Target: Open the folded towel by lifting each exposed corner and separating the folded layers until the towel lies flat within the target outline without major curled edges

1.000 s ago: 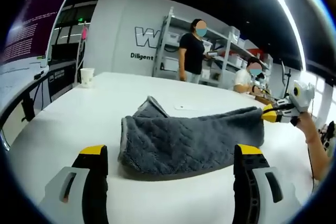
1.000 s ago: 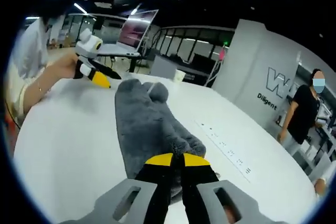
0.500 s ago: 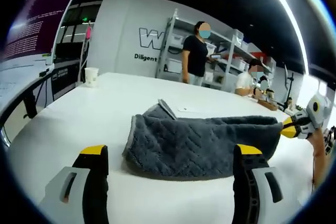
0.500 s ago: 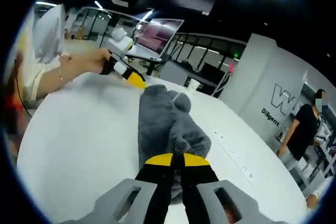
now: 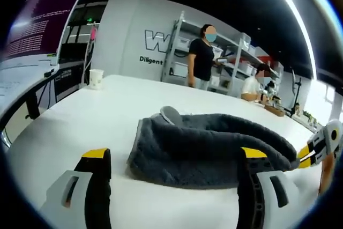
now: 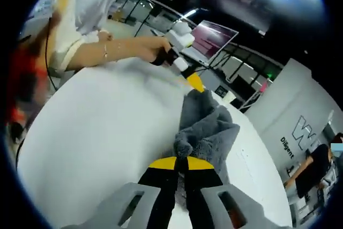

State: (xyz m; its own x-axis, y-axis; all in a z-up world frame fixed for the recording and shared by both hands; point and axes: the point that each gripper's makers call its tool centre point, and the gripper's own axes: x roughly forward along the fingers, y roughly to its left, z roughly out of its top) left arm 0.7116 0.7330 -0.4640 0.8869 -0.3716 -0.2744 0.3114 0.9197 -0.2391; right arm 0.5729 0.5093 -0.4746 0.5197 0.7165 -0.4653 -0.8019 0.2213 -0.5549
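A dark grey towel [image 5: 203,143] lies bunched and folded on the white table [image 5: 80,116], just beyond my left gripper [image 5: 174,156]. That gripper stands open, its yellow-tipped jaws wide to either side of the towel's near edge. At the far right, my right gripper [image 5: 316,151] holds a stretched towel corner. In the right gripper view, my right gripper [image 6: 180,163] is shut on the towel [image 6: 206,127], which runs away from it in a raised ridge. At the towel's far end a person's hand holds the left gripper [image 6: 185,73].
A paper cup [image 5: 96,78] stands at the table's far left edge, beside an open laptop screen [image 5: 32,30]. A person [image 5: 202,57] stands by shelves [image 5: 236,52] behind the table, and another person [image 5: 252,84] sits at the far right. Bare white table [image 6: 96,127] spreads left of the towel.
My right gripper has drawn the towel corner further to the right and toward the person, so the top layer now arches over the pile. The left gripper stays open in place.
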